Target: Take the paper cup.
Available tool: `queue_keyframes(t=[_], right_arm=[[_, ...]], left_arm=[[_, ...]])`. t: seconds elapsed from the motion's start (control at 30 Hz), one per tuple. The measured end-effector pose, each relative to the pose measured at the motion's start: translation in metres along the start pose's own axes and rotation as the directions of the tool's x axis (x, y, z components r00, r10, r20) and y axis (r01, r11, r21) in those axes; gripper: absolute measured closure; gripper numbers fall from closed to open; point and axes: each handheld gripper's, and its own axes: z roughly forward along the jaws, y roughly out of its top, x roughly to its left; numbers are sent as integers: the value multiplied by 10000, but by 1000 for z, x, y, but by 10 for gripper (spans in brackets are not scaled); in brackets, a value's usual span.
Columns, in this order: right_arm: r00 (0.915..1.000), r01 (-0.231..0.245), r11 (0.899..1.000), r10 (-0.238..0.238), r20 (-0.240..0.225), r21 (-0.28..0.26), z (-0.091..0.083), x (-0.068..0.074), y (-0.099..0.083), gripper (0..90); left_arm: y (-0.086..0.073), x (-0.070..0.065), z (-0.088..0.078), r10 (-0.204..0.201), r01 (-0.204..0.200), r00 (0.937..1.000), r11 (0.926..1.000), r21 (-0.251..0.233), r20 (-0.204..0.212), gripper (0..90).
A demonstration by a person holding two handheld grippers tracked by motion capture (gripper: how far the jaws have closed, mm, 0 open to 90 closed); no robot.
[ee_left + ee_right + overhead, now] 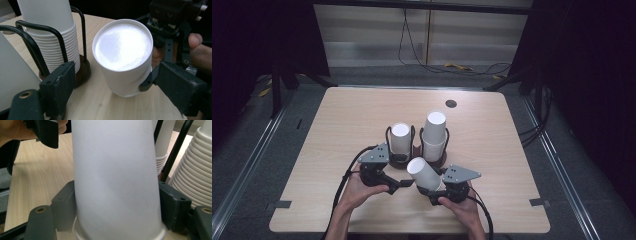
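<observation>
A single white paper cup (424, 173) lies tilted low over the table's front middle, its closed bottom turned up and to the left. My right gripper (435, 188) is shut on it; in the right gripper view both pads (65, 207) press the cup's wall (115, 170) near the rim. My left gripper (406, 183) stands open just left of it. In the left gripper view the cup (122, 50) sits between the wide jaws, with a gap at the left jaw. Behind stand two upside-down cup stacks (400, 137) (434, 132) in black wire holders.
The wooden table (337, 120) has bare room at the left, right and back. A small dark round spot (451, 103) marks its far side. The stack (50, 37) and its wire holder (82, 32) stand close beside the left gripper. Cables and dark curtains lie beyond the table.
</observation>
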Motion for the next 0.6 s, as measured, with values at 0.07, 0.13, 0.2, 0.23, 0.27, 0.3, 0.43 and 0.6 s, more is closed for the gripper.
queue_keyframes(t=[0.07, 0.13, 0.2, 0.23, 0.27, 0.3, 0.43, 0.6], right_arm=[[10000, 8, 9999, -8, -30, 101, 0, -1, 1, 261], [10000, 45, 9997, -44, -28, 252, -1, -2, 2, 262], [9999, 117, 9990, -114, -91, 442, -1, -3, 4, 263], [9999, 115, 9984, -108, -124, 559, -1, -3, 5, 263], [9999, 115, 9984, -108, -124, 559, -1, -3, 5, 263], [9996, 214, 9966, -200, -183, 789, -1, -4, 8, 264], [9992, 326, 9941, -303, -244, 1031, -1, -6, 12, 264], [9988, 412, 9926, -379, -311, 1144, -2, -7, 15, 265]], left_arm=[[0, 0, 0, 26, -26, 10000, 10000, 13, 20, 159], [1, 0, -1, 193, -193, 9998, 9998, 84, -23, 159], [1, 2, -2, 80, -78, 9999, 9998, 197, -111, 159], [1, 2, -1, 92, -88, 9999, 9996, 272, -146, 160], [1, 2, -1, 92, -88, 9999, 9996, 272, -146, 159], [4, 3, -1, 233, -227, 9997, 9983, 529, -109, 160], [10, 4, -3, 450, -445, 9990, 9970, 635, -53, 158], [12, 5, -5, 576, -571, 9983, 9949, 837, -31, 158]])
